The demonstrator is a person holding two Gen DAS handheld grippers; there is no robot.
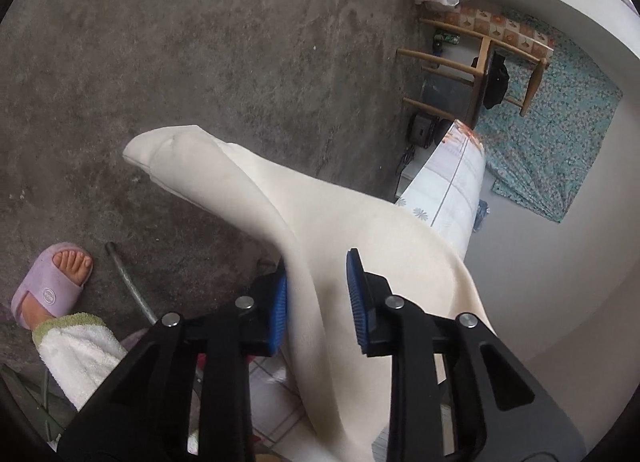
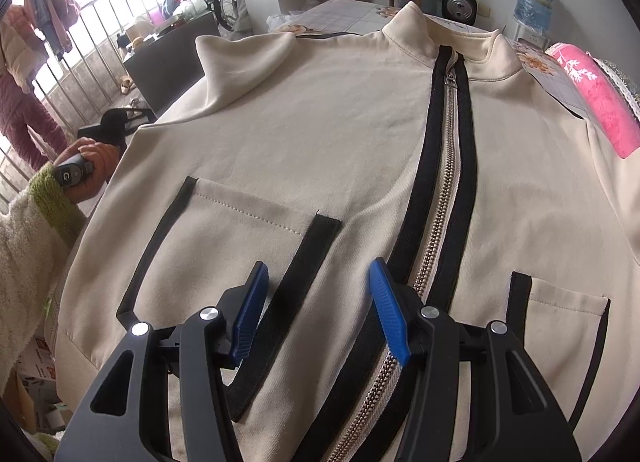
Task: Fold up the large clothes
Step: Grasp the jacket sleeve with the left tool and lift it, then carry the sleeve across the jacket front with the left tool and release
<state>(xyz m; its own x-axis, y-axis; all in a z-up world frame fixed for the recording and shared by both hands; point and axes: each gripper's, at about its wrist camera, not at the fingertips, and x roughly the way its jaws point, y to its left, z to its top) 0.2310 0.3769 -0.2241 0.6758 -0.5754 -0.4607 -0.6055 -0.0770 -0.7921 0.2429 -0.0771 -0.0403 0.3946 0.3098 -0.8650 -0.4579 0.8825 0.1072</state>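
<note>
Left gripper: my two black jaws with blue ribbed pads have the cream fabric sleeve between them; one pad touches the cloth, the other shows a gap, so I cannot tell whether the pinch is firm. That sleeve hangs off the table edge, its cuff out over the grey concrete floor, near my foot in a lilac slipper. Right gripper: jaws parted, holding nothing, poised just above the lower front of the cream zip-up jacket, between its black-trimmed patch pocket and the metal zipper with black tape. Jacket lies face up, zipped, spread flat on the table with a pale tiled cloth, collar at the far end. My left hand shows at the jacket's left edge. Progress, as judged: garment laid out and smoothed, no fold made yet. Remaining: bring this sleeve over the chest, likewise the other, then fold the body.
</note>
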